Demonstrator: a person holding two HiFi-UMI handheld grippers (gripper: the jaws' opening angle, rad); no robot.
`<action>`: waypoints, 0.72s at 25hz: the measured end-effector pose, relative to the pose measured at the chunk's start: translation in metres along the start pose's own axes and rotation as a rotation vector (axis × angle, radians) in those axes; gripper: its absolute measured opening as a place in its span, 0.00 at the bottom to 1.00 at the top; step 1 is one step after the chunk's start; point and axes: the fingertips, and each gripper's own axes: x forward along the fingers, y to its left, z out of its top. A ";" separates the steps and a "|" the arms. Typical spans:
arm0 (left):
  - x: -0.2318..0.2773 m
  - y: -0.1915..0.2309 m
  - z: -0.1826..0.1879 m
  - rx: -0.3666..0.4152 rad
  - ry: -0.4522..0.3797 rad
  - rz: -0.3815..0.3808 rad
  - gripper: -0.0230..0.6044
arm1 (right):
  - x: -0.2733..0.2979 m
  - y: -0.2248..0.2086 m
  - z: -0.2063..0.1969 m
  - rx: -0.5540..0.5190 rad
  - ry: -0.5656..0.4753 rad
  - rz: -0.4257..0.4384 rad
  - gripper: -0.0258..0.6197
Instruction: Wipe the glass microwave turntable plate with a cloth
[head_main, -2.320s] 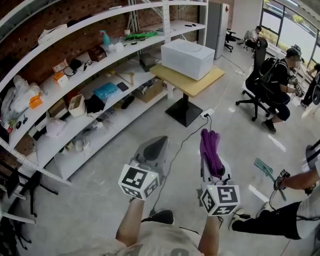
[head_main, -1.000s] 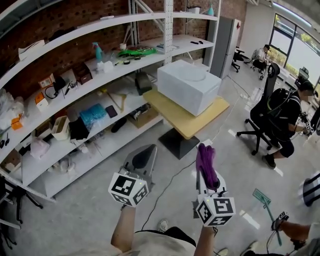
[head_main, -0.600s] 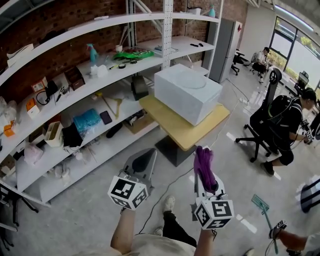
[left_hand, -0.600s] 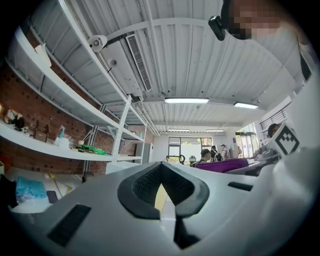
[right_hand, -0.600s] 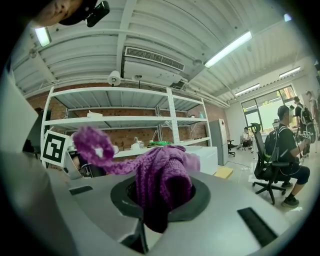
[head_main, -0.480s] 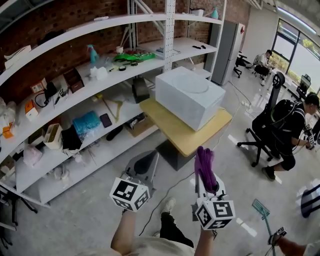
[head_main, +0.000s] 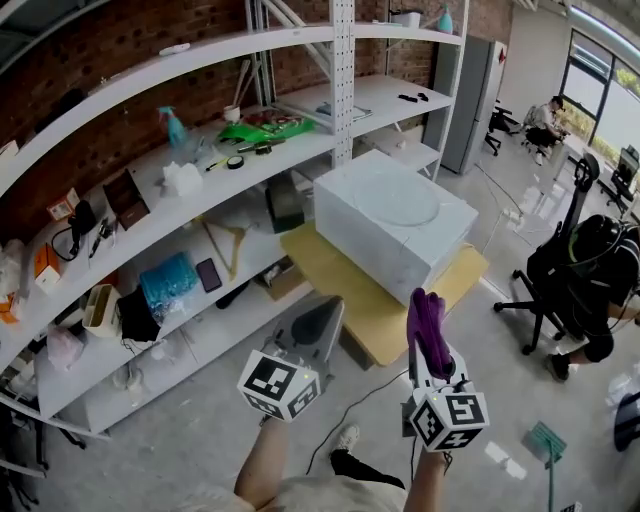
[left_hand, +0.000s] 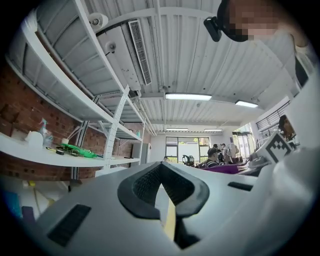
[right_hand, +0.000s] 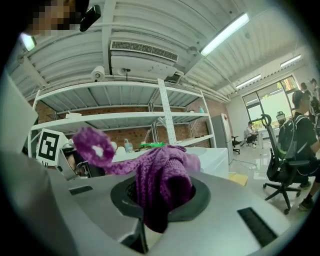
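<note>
Out on the open floor, short of the table (head_main: 345, 285), the person holds both grippers up in front of the chest. The right gripper (head_main: 430, 356) is clamped on a purple cloth (head_main: 427, 322), which sticks up out of its jaws in a bunch. The left gripper (head_main: 318, 318) has its jaws pressed together with nothing between them. A faint round shape, which I take for the plate (head_main: 397, 200), lies flat on top of the white microwave (head_main: 385, 245) on the table, well apart from both grippers. This looks like the approach: cloth in hand, wiping not yet begun. Next, I'd guess, the cloth must come down onto the glass, the left gripper free to steady the rim.
</note>
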 end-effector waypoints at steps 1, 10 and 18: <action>0.013 0.008 -0.003 0.001 0.006 -0.001 0.04 | 0.013 -0.006 0.005 -0.001 -0.005 0.001 0.12; 0.090 0.072 -0.027 -0.049 0.037 0.002 0.04 | 0.099 -0.037 0.021 0.022 -0.007 0.011 0.12; 0.188 0.146 -0.018 -0.139 -0.023 -0.014 0.04 | 0.198 -0.066 0.063 -0.052 -0.040 -0.032 0.12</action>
